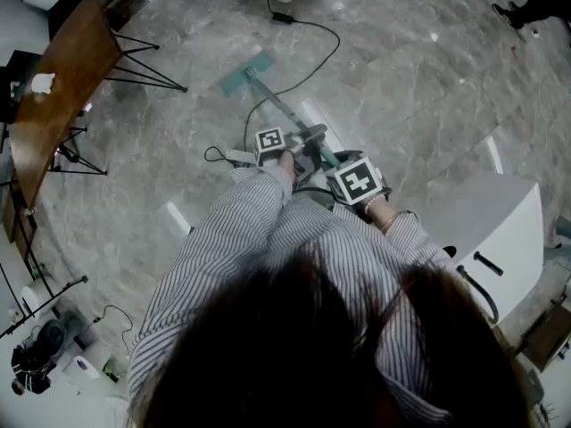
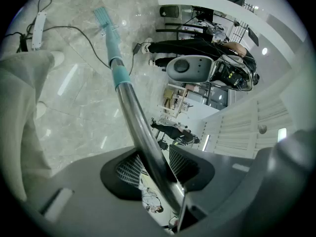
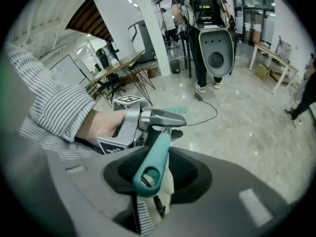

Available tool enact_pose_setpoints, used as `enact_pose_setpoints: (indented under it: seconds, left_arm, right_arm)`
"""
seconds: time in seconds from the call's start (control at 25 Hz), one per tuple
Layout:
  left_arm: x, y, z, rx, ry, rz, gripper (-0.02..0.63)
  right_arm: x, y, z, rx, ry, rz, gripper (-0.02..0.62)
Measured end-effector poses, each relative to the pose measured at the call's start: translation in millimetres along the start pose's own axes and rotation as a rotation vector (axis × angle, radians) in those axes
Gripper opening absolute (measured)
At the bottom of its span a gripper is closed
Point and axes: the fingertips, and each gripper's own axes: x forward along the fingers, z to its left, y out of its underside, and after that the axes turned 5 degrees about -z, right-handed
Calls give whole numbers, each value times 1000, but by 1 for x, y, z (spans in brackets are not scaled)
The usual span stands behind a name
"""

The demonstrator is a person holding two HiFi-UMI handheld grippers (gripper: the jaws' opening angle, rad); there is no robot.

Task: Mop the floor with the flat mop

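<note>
The flat mop's teal head (image 1: 247, 72) lies on the grey marble floor ahead of me, and its pole (image 1: 284, 108) slants back to my hands. My left gripper (image 1: 302, 139) is shut on the metal pole (image 2: 146, 144), below the teal collar (image 2: 120, 76); the mop head (image 2: 103, 18) shows far down the pole. My right gripper (image 1: 335, 166) sits just behind it, shut on the teal handle end (image 3: 152, 164) with its hanging hole. The left gripper (image 3: 148, 118) and my striped sleeve (image 3: 54, 107) show right in front of it.
A wooden table (image 1: 53, 87) on thin black legs stands at the left. A white cabinet (image 1: 500, 230) is close on my right. A black cable (image 1: 312, 56) and a power strip (image 1: 239, 157) lie near the mop. People stand at the far side (image 3: 207, 28).
</note>
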Motion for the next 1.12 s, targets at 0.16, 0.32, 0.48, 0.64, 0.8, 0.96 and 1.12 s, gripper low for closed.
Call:
enact_pose_setpoints:
  seconds: [0.16,0.32,0.48,0.64,0.8,0.96,1.12]
  left_arm:
    - [1,12,-13,-64,75,6,155]
    - [-4,13,-14,-79,97,8,156]
    - [-9,12,-12,-131,131,-3,155]
    - [-11,10,-8,-80,111,-10,154]
    - [-11,6,7,11,69,-8,161]
    - [-8,-2,13,-8,66,-13,163]
    - [-1,-13,-1,11,41,3,166]
  right_arm:
    - [-3,4,2,66,-32,-20,124]
    - [-2,6,4,58,-28,-12,124]
    - [-2,7,3,62,-24,-14,123]
    - [-2,8,5,70,-30,-21,123]
    - [-1,12,7,59,-25,-13,123]
    - [0,6,4,85,-29,-35,123]
    - [14,-5,-3,87,-25,-9,121]
